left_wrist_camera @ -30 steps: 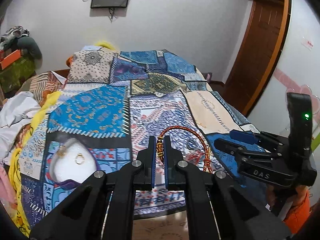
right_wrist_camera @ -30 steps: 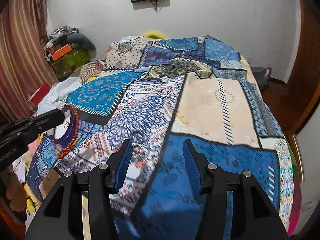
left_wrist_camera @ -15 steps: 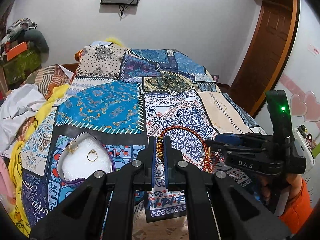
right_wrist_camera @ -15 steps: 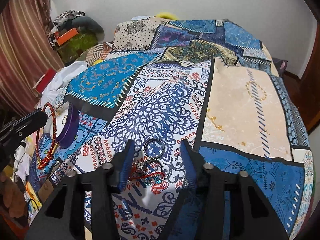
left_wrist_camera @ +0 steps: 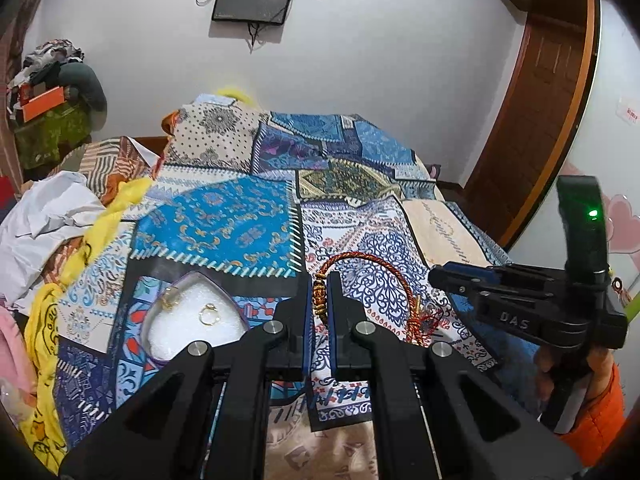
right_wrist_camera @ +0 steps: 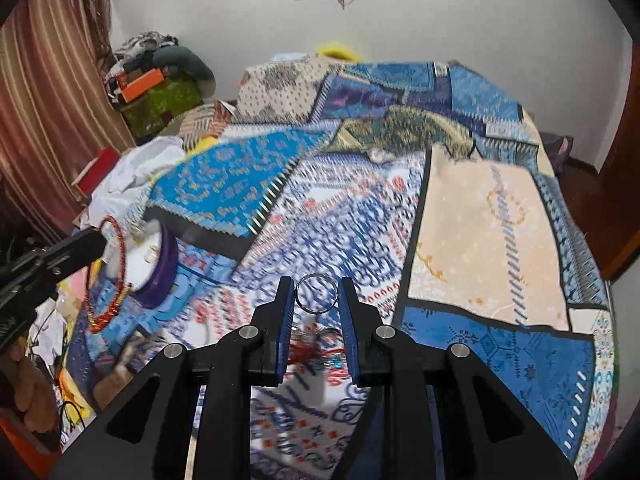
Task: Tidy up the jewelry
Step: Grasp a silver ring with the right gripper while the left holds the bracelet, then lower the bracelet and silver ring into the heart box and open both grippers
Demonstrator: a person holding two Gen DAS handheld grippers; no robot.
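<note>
While left gripper (left_wrist_camera: 319, 300) clamps bracelet (left_wrist_camera: 372, 276), right gripper (right_wrist_camera: 316, 300) closing around ring (right_wrist_camera: 315, 293)

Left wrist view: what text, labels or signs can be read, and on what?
"DAS": white letters on the black body of the right gripper.
Small sign on the white wall at right: red characters, too small to read.
Nothing else legible; the right wrist view shows no text.

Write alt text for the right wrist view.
The right tongs are closing around a silver ring above a patchwork bedspread. At left, the left tongs hold a red braided bracelet beside a purple jewelry box.
</note>
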